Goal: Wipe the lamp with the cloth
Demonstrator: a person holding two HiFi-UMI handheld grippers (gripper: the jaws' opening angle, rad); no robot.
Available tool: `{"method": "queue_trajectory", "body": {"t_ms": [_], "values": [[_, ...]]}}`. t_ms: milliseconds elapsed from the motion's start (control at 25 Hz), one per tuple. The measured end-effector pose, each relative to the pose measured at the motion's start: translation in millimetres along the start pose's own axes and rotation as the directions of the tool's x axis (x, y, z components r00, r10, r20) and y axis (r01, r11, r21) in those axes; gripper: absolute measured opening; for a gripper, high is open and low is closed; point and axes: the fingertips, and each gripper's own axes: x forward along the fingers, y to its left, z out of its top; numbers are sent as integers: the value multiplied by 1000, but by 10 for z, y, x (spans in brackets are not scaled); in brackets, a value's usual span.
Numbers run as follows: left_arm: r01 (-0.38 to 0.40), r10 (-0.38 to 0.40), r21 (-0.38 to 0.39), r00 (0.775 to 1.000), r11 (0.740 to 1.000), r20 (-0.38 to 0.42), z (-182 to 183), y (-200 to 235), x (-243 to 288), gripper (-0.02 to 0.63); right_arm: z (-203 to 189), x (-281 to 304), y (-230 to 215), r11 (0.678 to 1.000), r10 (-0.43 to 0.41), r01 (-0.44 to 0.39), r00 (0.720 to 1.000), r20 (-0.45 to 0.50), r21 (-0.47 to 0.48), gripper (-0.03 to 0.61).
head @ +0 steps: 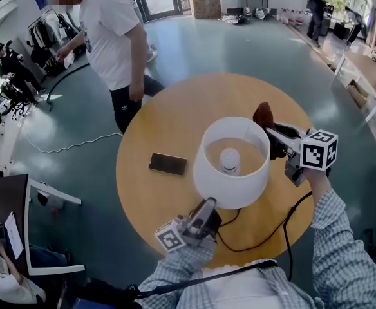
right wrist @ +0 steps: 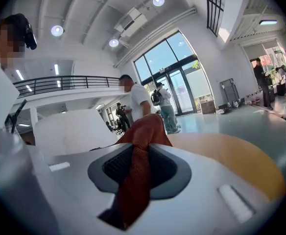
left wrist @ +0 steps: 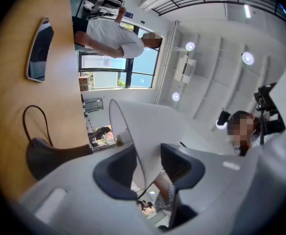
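I read the left tool (head: pixel 208 206) with jaws apart astride the near rim of the white lamp (head: pixel 230 188) standing on the round desk (head: pixel 169 118), and the right tool (head: pixel 273 136), its marker cube (head: pixel 319 150) printed with black-and-white squares, clamped on the rust cloth (head: pixel 263 113) just beside the shade's far right.

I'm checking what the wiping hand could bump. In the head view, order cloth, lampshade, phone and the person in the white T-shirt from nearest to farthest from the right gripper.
1. Cloth: held by the right gripper.
2. Lampshade: just left of it.
3. Phone: on the table, farther left.
4. Person in white T-shirt: beyond the table, upper left.
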Motion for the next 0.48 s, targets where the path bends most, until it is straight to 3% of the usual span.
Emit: {"method": "queue_trajectory", "body": {"t_ms": [240, 480], "values": [[-12, 12, -5, 1000, 1000, -2, -12, 34, 6, 149, -108, 93, -106, 999, 44, -42, 997, -60, 27, 97], [-4, 4, -9, 1000, 1000, 11, -9, 27, -2, 147, 40, 376, -33, 993, 110, -116, 982, -154, -34, 97]]}}
